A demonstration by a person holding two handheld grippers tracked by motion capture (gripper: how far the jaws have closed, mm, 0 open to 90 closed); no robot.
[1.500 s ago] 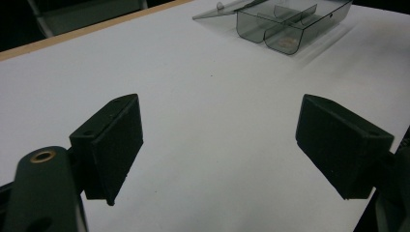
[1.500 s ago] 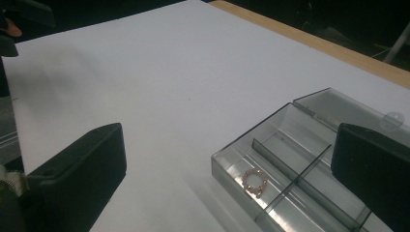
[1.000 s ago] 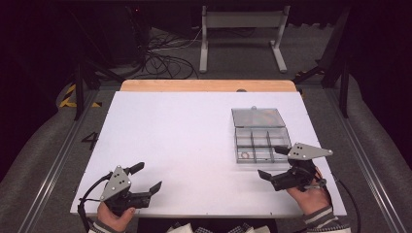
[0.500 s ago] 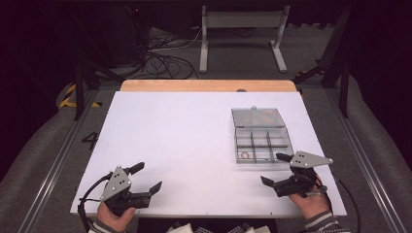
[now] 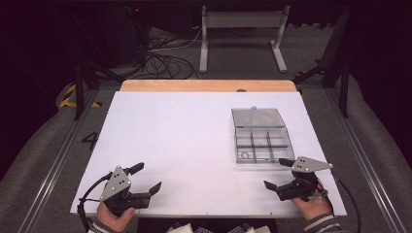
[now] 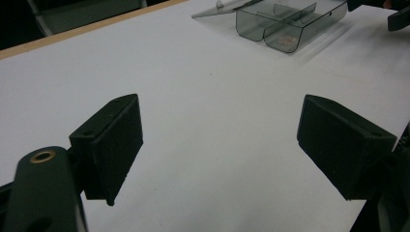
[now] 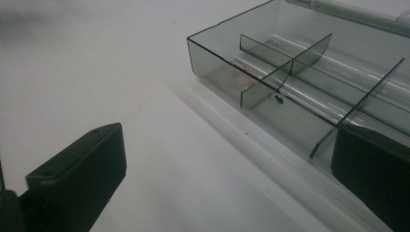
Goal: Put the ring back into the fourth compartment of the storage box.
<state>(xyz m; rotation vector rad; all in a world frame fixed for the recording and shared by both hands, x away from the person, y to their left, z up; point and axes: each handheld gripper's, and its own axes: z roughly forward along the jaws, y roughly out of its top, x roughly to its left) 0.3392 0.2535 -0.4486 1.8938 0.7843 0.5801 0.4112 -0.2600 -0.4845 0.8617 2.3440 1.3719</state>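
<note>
The compartment box [image 5: 262, 141] lies lengthwise away from the person, lid [image 5: 257, 117] open at the far end.

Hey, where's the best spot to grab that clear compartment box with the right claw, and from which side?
Probably the near wall of the clear compartment box, coming from the person's side with the right claw. The box lies open and flat, its lid hinged back on the far side, so the thin upright near wall suits one jaw inside, one outside. The claw is open and close by.
</note>
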